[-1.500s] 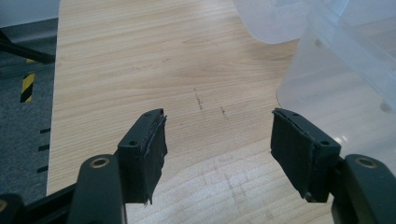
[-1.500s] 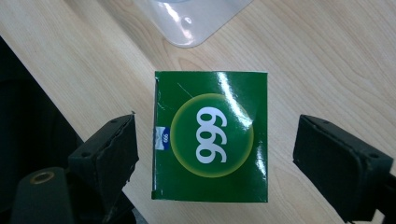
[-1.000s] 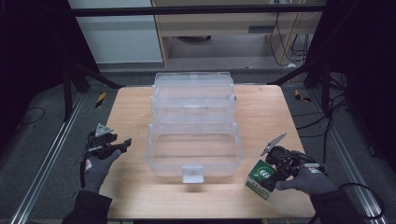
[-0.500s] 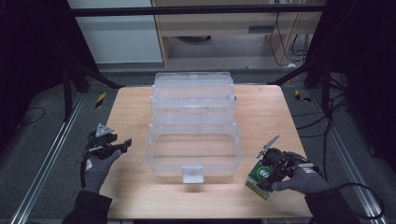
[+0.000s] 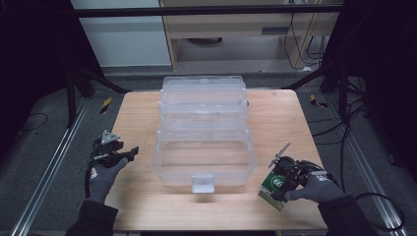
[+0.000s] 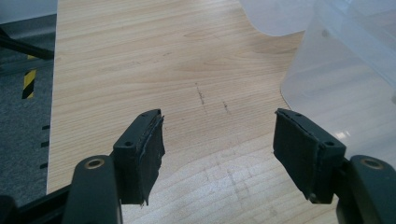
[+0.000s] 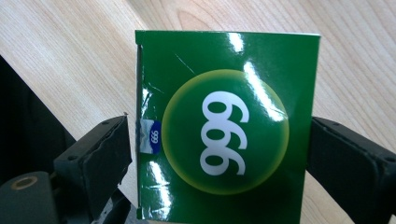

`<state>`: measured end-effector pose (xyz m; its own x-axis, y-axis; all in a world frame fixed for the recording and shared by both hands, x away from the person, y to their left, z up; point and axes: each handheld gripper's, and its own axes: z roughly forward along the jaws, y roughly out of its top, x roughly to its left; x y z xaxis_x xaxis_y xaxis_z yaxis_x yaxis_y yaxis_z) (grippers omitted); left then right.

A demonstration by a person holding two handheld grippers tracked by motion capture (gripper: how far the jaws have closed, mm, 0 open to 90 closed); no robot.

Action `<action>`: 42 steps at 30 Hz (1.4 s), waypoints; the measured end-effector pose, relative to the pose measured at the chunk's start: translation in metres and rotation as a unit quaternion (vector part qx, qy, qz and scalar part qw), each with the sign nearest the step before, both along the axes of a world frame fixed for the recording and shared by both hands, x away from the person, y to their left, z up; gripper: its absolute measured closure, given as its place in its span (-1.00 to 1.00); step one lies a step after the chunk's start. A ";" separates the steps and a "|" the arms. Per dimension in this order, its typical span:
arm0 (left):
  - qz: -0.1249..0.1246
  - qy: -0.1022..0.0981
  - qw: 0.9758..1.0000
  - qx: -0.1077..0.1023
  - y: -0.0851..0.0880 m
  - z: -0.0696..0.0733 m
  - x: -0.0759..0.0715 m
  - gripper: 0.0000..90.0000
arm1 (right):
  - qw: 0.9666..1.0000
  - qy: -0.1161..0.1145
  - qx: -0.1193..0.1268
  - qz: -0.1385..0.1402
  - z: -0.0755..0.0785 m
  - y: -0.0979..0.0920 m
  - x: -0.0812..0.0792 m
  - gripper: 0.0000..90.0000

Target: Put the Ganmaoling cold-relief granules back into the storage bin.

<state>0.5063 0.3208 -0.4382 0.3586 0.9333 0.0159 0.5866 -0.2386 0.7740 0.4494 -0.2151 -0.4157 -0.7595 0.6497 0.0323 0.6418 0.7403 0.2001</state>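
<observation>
- Right gripper (image 5: 280,183) jaws are closed on a green box (image 7: 224,126); left gripper (image 6: 219,158) jaws are wide apart, empty.
- The box sits by the table (image 5: 147,113) edge at 5 o'clock, with bare wood around it.
- Its long axis cannot be told.

A small glossy green cardboard box (image 7: 228,126), printed with white "999" in a yellow-ringed circle, sits at about four o'clock on the table, tilted, apparently resting on its lower edge, near the front right corner.
</observation>
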 end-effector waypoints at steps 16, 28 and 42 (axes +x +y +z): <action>-0.002 0.003 1.000 0.004 0.000 -0.001 0.000 -0.28 | 1.000 0.010 -0.016 0.005 -0.007 0.004 0.006 -0.70; -0.002 0.006 1.000 0.006 0.000 -0.002 0.001 -0.29 | 1.000 0.021 -0.018 -0.007 -0.006 0.005 0.008 -0.63; -0.001 0.006 1.000 0.007 -0.001 -0.002 0.001 -0.29 | 0.999 0.032 -0.022 -0.012 -0.003 0.006 0.009 -0.61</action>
